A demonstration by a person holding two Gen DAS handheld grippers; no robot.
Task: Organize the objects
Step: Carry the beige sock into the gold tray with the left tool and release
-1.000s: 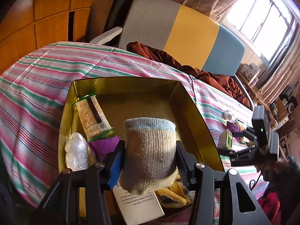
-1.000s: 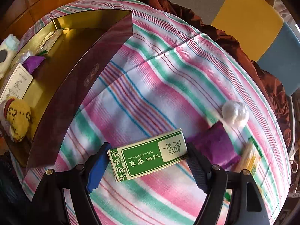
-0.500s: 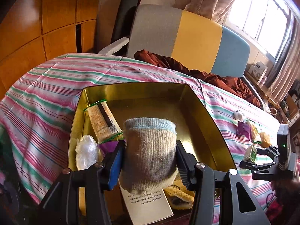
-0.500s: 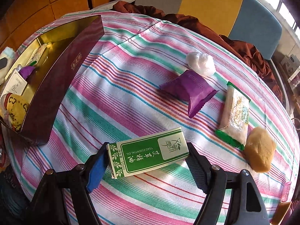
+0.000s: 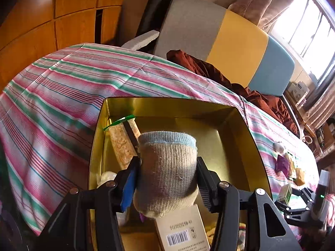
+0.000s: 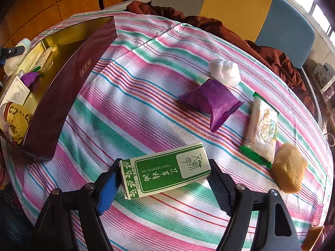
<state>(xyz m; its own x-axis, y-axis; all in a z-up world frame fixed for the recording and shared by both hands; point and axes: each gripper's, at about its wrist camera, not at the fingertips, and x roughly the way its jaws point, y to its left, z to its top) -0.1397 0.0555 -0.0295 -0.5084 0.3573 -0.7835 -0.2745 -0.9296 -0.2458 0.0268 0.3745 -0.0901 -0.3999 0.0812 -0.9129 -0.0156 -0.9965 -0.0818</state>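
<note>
left gripper (image 5: 167, 179) clamping sock (image 5: 167, 167), hanging right over tin (image 5: 254, 146), so nearer; right gripper (image 6: 165, 179) pinching green box (image 6: 165, 170) endwise, long axis spanning jaws; tin sitting far left (image 6: 62, 87); 4 snacks waiting on cloth

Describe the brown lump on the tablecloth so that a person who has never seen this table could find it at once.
Start at the striped tablecloth and go to the side away from the gold box, where loose snacks lie. The brown lump lies at the end of that group, beside the green-edged snack packet. Unlike the purple packet and white ball, it is tan, rough and shows no printed wrapper.
</note>
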